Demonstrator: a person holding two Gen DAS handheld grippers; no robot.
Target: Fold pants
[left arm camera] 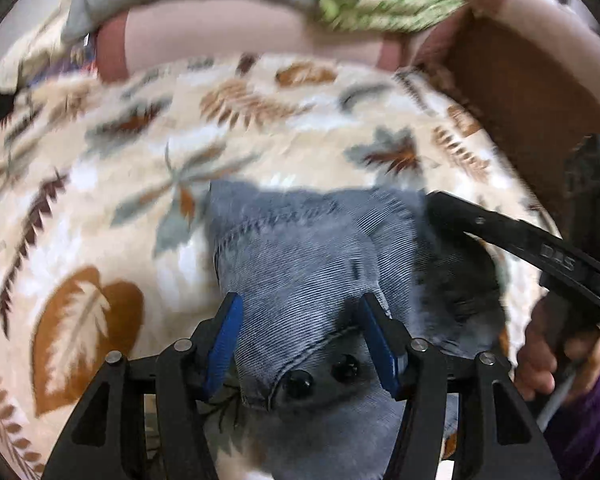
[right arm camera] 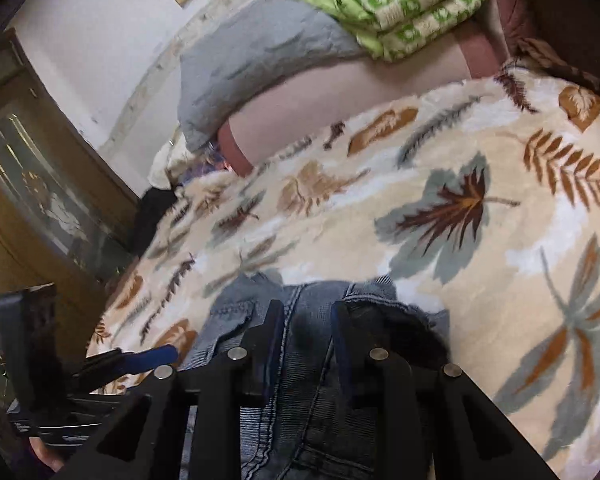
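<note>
Grey-blue denim pants (left arm camera: 312, 264) bunched at near edge of leaf-print blanket (left arm camera: 260, 128), seams and two rivets showing. Left gripper (left arm camera: 300, 312) open, denim between. Right gripper (right arm camera: 304, 316) nipping denim fold.

Faded blue-grey denim pants (left arm camera: 300, 264), seams and two dark buttons showing, lie bunched at the near edge of a leaf-patterned blanket (left arm camera: 120, 152).
</note>
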